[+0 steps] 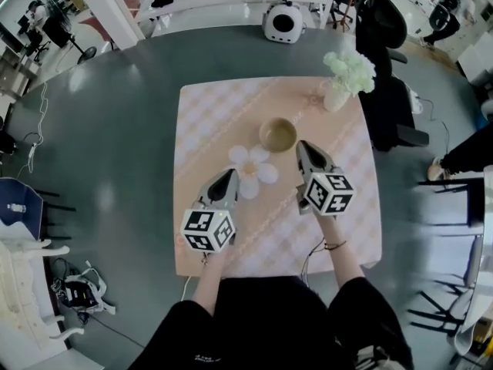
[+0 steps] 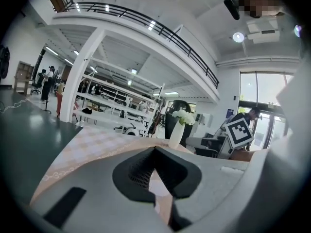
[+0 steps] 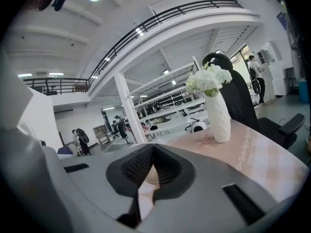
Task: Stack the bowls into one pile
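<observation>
And here the bowls (image 1: 278,135) are seen from the head view, set at 12 o'clock from the middle of the checked pink worktop (image 1: 208,114). They read as one olive-rimmed pile, though how many are nested in it cannot be counted from this height. A white flower-shaped mat (image 1: 253,170) is laid flat at 7 o'clock from the pile, near it but not touching. A white vase (image 1: 337,97) of pale flowers is stood upright at 2 o'clock, by the far right corner. The right gripper (image 1: 304,146) is held at 5 o'clock from the bowls, its tip just beside the rim and apart from it. The left gripper (image 1: 229,177) is held at 7 o'clock, its tip beside the mat's petals. In the left gripper view the left gripper's (image 2: 154,149) jaws are brought together at the tips with nothing caught between them. Only cloth is seen through the hollow behind them, and the vase (image 2: 177,135) is stood ahead at 12 o'clock. In the right gripper view the right gripper's (image 3: 153,147) jaws are likewise closed on nothing, and the vase (image 3: 218,120) is placed at 2 o'clock on the worktop (image 3: 262,154).
</observation>
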{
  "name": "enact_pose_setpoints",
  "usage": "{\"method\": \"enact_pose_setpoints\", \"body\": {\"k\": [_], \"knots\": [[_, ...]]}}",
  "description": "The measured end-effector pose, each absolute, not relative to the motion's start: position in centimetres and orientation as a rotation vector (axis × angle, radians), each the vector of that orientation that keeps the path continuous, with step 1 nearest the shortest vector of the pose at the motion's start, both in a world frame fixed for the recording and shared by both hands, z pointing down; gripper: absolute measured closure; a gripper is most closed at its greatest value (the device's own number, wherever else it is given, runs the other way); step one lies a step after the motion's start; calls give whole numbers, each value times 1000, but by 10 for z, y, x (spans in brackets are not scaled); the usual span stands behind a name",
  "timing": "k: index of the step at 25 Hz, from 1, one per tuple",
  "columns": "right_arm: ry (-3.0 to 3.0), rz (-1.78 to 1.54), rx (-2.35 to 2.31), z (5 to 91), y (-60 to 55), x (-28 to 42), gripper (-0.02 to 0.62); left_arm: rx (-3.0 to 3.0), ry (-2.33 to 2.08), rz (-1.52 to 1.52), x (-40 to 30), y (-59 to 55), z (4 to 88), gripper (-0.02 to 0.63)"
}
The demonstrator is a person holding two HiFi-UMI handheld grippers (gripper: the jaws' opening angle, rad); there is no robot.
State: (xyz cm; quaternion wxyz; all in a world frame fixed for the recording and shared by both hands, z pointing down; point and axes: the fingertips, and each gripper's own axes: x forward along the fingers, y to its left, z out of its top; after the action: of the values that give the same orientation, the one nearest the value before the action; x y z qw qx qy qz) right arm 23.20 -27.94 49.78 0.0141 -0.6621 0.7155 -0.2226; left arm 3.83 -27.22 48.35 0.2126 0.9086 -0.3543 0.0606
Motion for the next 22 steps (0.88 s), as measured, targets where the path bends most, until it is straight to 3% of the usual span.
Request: {"method": "enact_pose_setpoints", "body": {"k": [22], "knots": [[2216, -425, -1836, 385, -176, 208, 601, 2713, -1090, 42, -26, -216, 388, 609]]}}
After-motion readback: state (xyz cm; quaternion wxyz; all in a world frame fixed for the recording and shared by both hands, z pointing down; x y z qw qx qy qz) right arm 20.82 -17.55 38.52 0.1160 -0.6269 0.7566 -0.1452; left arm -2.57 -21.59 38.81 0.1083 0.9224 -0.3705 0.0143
